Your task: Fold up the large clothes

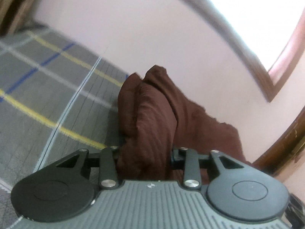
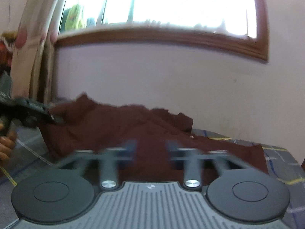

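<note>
Bunched brown garment [image 1: 152, 118] fills the left gripper [image 1: 145, 155], pinched between its 2 fingers, whose tips are hidden. Blur smears the right gripper [image 2: 151, 148]; its fingers hover apart over cloth spread across the plaid bedcover [image 2: 282, 158].

A grey plaid bedcover [image 1: 47, 87], crossed by yellow, blue and pale lines, lies over the surface and runs up to a plain pinkish wall [image 2: 152, 76]. A window [image 2: 162, 2] with a brown wooden frame [image 2: 152, 35] is set in that wall, overexposed, with a green shape, too blurred to identify, visible through the glass at its left. A cream curtain [image 2: 34, 38] with pinkish-red markings hangs at the window's left side, and beside it at the picture's edge sits a blurred orange and yellow object [image 2: 7, 42], also unidentifiable.
</note>
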{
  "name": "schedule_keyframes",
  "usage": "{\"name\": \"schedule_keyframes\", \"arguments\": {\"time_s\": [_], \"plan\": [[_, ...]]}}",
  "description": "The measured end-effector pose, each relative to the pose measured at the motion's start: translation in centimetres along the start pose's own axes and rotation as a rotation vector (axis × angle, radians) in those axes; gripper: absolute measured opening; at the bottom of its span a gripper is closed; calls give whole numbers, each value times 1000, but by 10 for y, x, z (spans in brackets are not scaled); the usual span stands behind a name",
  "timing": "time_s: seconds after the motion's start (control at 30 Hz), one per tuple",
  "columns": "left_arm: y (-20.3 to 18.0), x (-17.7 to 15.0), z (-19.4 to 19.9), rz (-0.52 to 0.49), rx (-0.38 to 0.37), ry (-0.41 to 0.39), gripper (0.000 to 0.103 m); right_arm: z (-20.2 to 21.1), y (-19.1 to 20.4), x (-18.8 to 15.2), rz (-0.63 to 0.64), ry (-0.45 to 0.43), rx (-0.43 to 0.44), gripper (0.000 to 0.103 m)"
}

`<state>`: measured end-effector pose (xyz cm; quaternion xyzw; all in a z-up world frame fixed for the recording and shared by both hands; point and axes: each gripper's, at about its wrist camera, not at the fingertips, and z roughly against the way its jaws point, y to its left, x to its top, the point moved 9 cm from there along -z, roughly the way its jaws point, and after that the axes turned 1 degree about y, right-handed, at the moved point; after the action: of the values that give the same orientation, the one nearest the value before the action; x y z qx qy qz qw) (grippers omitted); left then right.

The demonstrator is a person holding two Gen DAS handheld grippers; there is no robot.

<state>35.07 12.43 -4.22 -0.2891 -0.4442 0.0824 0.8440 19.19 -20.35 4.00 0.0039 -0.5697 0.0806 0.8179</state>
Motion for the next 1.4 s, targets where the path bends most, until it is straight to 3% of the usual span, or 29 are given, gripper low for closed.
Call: {"name": "schedule_keyframes", "arguments": {"time_s": [0.1, 0.3, 0.4, 0.5, 0.6, 0.8, 0.9, 1.0, 1.03, 1.1, 1.13, 1.17, 1.3, 1.4], "plan": [[-23, 9, 8, -33, -4, -39, 34, -25, 5, 7, 28, 8, 37, 16], [-88, 18, 28, -170, -33, -101, 34, -92, -9, -7, -38, 146, 82, 15], [-135, 16, 31, -259, -80, -122, 34, -121, -32, -21, -281, 219, 166, 14], [-192, 9, 30, -299, -169, -124, 34, -141, -62, -38, -621, 231, 269, 10], [-247, -7, 13, -350, -270, -112, 34, -150, -80, -52, -803, 223, 329, 7], [-321, -65, -33, -413, -438, -12, 33, -124, -124, -57, -942, 199, 430, 10], [-334, -93, -47, -413, -486, 43, 33, -77, -173, -62, -925, 121, 377, 11], [-340, -122, -64, -395, -504, 112, 33, -24, -229, -74, -911, 52, 261, 15], [-343, -132, -69, -405, -508, 128, 33, -8, -245, -78, -912, 31, 226, 22], [-350, -150, -77, -454, -503, 133, 33, 22, -274, -81, -930, -6, 169, 54], [-353, -160, -80, -472, -501, 132, 33, 31, -283, -78, -938, -23, 160, 78], [-358, -169, -82, -494, -499, 130, 34, 42, -290, -73, -938, -48, 156, 86], [-370, -199, -90, -585, -492, 127, 43, 54, -290, -37, -830, -75, 152, 86], [-377, -203, -92, -598, -502, 125, 53, 30, -269, -1, -670, -18, 151, 92]]}}
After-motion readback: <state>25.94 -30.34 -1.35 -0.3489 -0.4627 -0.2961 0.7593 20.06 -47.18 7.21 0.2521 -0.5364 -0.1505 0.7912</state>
